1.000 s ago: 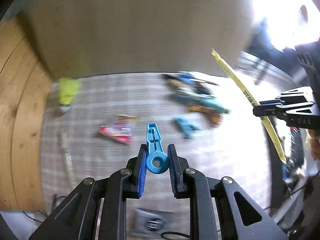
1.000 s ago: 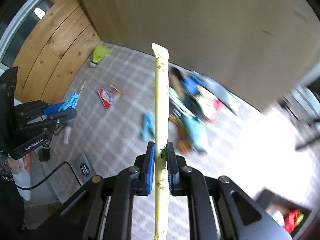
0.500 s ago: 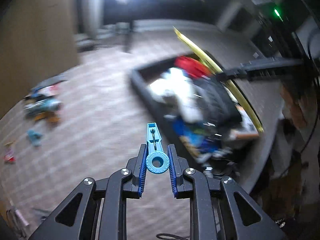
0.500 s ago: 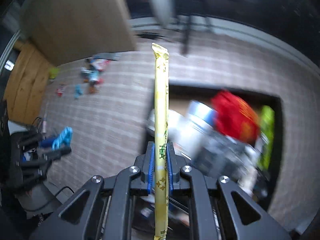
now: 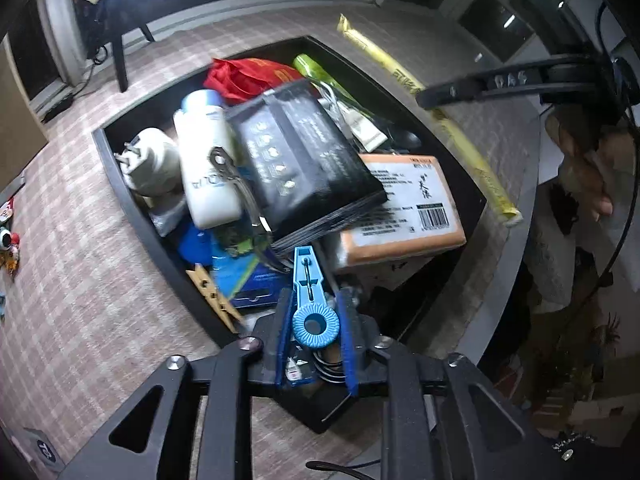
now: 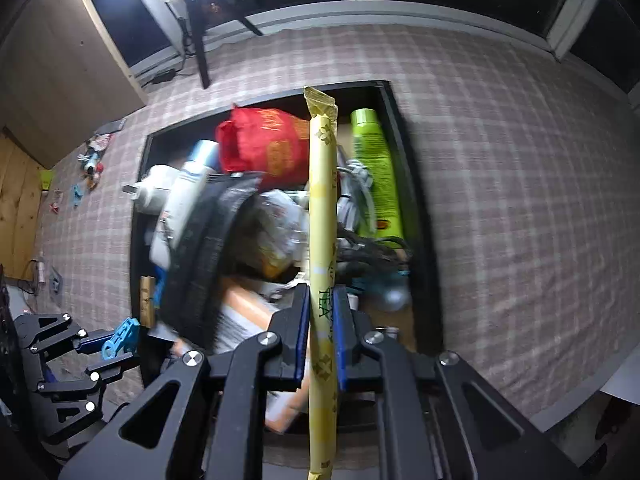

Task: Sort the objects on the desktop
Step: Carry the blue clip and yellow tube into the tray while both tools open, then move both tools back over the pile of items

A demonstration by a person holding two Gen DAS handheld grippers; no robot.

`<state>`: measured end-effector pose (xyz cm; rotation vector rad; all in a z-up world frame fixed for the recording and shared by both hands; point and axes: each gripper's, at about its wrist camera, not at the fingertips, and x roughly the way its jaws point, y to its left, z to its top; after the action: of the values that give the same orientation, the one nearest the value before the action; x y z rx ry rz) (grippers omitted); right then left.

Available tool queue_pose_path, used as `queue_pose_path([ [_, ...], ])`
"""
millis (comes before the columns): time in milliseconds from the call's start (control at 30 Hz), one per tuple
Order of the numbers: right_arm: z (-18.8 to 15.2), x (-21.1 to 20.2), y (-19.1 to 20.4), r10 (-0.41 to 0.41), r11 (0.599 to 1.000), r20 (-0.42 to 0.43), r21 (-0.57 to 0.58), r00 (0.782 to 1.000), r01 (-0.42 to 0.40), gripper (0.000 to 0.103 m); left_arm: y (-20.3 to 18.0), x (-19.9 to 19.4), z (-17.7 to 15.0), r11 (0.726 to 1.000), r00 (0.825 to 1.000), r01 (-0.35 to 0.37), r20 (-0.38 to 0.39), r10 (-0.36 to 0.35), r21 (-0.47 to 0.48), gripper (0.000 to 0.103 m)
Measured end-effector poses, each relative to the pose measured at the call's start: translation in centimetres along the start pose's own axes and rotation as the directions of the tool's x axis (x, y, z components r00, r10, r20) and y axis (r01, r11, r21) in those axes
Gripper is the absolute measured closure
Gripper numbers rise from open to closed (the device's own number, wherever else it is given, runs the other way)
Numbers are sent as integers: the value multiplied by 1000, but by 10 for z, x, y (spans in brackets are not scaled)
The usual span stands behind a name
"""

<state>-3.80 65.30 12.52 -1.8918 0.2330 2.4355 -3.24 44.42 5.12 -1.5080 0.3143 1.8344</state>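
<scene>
Hanging over the crowded black tray [image 5: 120, 184] on the checked cloth [image 5: 72, 280], my left gripper [image 5: 314, 336] has just been opening its jaws, and the blue clip [image 5: 310, 300] sits loose between the blue pads, gaps showing either side of its round end. My right gripper [image 6: 322, 320] stays nearly closed on the yellow tea stick [image 6: 322, 208], which stands upright across the tray's clutter.

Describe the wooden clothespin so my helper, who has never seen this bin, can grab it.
Find the black bin on the checked tablecloth. The wooden clothespin lies at its near-left wall, beside blue packaging. It is the only tan wooden piece; the other clip is blue plastic.
</scene>
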Motion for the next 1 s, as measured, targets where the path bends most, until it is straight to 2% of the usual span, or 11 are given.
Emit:
queue_pose_path([
  [33, 0, -2, -2, 3, 1000, 1, 7, 1000, -3, 80, -1, 1, 0, 1000, 1000, -19, -2, 19, -5, 50],
  [67, 0, -4, -3, 1, 1000, 5, 14, 1000, -1, 72, -3, -2, 0, 1000, 999, -30, 15, 31, -4, 46],
  [100, 2, -6, -1, 0, 1000, 20, 11, 1000, 0, 58, -3, -5, 0, 999, 999, -36, 32, 36, -3, 46],
  [133, 2, -11, 1, -2, 1000, 40, 2, 999, 2, 56, -3, -9, -1, 999, 998, -45, 44, 45, -7, 46],
  [367, 12, -26, 38, 30, 997, 99, -76, 995, -22, 56, 30, -31, -11, 993, 993, -80, 83, 87, -88, 48],
  [600, 30, -22, 108, 99, 975, 109, -208, 989, -74, 56, 101, -49, -42, 965, 981, -155, 84, 176, -213, 48],
  [833, 45, -4, 196, 133, 930, 98, -357, 986, -90, 56, 189, -82, -99, 896, 958, -229, 75, 277, -381, 48],
  [900, 50, 2, 223, 145, 914, 95, -394, 985, -96, 56, 217, -92, -120, 863, 951, -239, 73, 300, -446, 48],
  [1000, 56, 11, 258, 176, 890, 81, -438, 981, -123, 56, 258, -106, -152, 799, 938, -256, 60, 341, -545, 48],
])
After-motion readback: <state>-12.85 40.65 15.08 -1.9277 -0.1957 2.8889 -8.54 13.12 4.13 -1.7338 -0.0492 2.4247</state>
